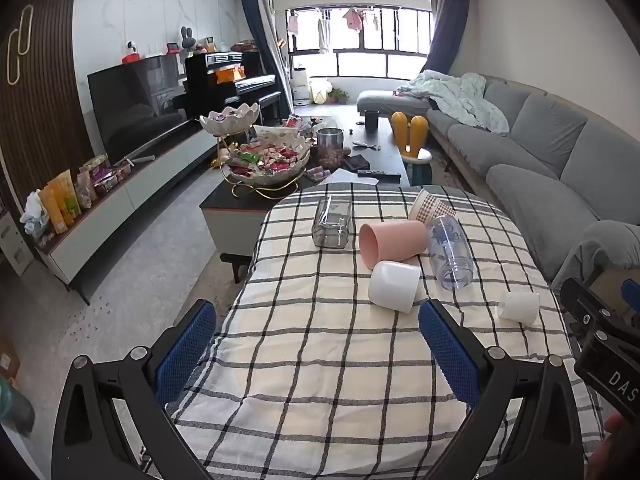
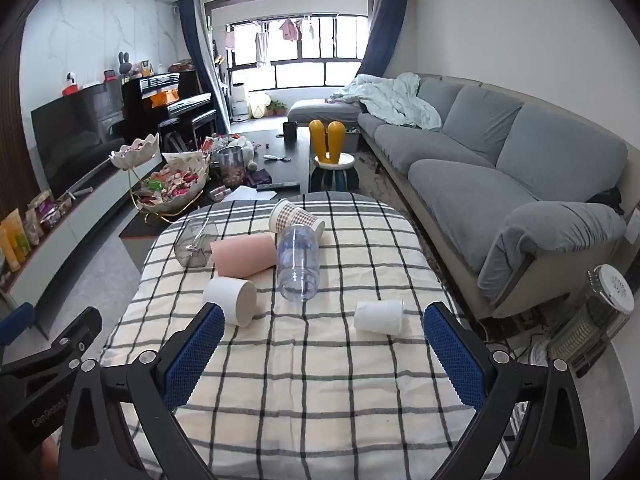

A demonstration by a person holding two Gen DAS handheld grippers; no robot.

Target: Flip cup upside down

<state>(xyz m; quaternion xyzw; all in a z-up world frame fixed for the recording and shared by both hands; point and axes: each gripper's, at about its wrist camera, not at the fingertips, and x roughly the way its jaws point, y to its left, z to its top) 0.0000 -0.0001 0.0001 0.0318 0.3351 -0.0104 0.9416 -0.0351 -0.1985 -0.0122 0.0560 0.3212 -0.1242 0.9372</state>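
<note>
Several cups lie on their sides on a checked tablecloth (image 1: 320, 360) (image 2: 304, 380): a small white paper cup (image 1: 519, 307) (image 2: 379, 316), a larger white cup (image 1: 394, 286) (image 2: 231, 301), a pink cup (image 1: 392, 242) (image 2: 244, 255), a clear plastic cup with blue print (image 1: 451, 252) (image 2: 298, 262), a clear grey glass (image 1: 332, 222) (image 2: 195, 244) and a checked paper cup (image 1: 430, 207) (image 2: 294, 216). My left gripper (image 1: 316, 352) is open and empty, short of the larger white cup. My right gripper (image 2: 323, 354) is open and empty, short of the small white cup; it also shows in the left wrist view (image 1: 604, 320).
A dark coffee table (image 1: 360, 152) (image 2: 276, 152) beyond the cloth holds tiered snack bowls (image 1: 268, 156) (image 2: 170, 184) and a jar. A grey sofa (image 1: 560, 160) (image 2: 500, 168) runs along the right. A TV cabinet (image 1: 120, 184) is left. A heater (image 2: 596, 320) stands right.
</note>
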